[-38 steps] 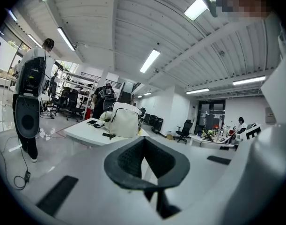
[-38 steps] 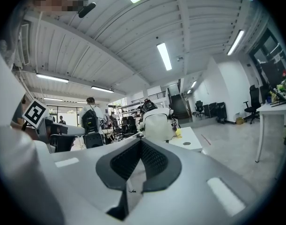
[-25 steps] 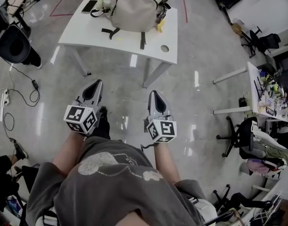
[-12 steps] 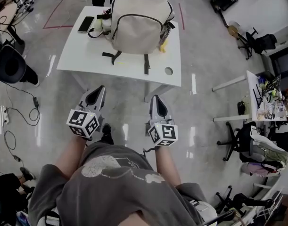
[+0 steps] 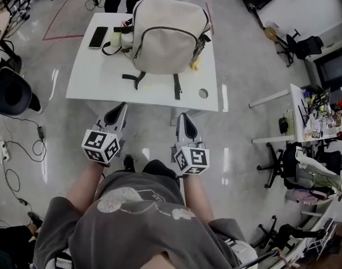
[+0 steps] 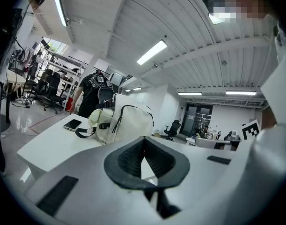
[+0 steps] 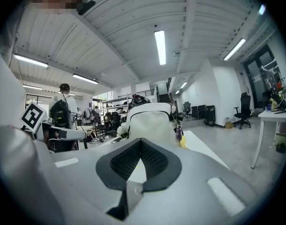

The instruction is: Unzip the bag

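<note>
Cream fabric backpack [image 5: 169,35] lies on a white table [image 5: 154,88] at 12 o'clock in the head view, its dark zip arching over the front and closed as far as that view shows. Two dark straps trail off its 6 o'clock edge onto the tabletop. A phone [image 5: 98,37] rests at the bag's 9 o'clock, and a small yellow object [image 5: 194,65] touches its 4 o'clock corner. At the table's 6 o'clock edge, well apart from the bag, the left gripper [image 5: 116,112] and the right gripper [image 5: 184,122] hover side by side, both pointing towards 12 o'clock. Each has its jaws pressed together with nothing between them.
</note>
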A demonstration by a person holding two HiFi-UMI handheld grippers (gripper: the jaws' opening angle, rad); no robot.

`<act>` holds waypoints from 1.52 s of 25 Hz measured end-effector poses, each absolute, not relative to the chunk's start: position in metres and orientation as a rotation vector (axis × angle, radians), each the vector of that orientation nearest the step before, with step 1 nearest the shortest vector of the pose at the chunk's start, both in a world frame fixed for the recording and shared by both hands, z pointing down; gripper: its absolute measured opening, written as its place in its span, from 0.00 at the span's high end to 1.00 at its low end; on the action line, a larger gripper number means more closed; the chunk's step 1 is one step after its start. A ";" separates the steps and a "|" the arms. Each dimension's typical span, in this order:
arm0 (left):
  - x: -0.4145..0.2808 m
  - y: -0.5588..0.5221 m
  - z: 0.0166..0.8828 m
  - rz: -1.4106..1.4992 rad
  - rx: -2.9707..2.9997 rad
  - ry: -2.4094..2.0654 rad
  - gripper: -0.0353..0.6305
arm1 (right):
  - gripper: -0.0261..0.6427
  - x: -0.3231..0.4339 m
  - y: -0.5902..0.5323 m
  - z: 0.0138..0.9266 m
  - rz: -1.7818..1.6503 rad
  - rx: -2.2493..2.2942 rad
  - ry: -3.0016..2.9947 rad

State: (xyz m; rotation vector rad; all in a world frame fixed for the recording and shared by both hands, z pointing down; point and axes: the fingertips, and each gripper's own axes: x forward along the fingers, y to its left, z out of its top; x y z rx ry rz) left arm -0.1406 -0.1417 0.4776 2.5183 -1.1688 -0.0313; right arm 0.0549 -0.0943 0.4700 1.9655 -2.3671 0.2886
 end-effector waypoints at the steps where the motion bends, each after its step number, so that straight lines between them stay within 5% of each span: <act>1: -0.143 -0.145 0.480 -0.029 2.512 -1.168 0.94 | 0.96 0.055 -0.098 0.471 0.285 1.966 -2.362; 34: -0.096 -0.345 0.520 0.229 2.474 -1.397 0.94 | 0.96 0.155 -0.329 0.473 0.320 1.858 -2.509; 38: -0.093 -0.360 0.534 0.276 2.464 -1.414 0.86 | 0.96 0.162 -0.339 0.481 0.336 1.830 -2.510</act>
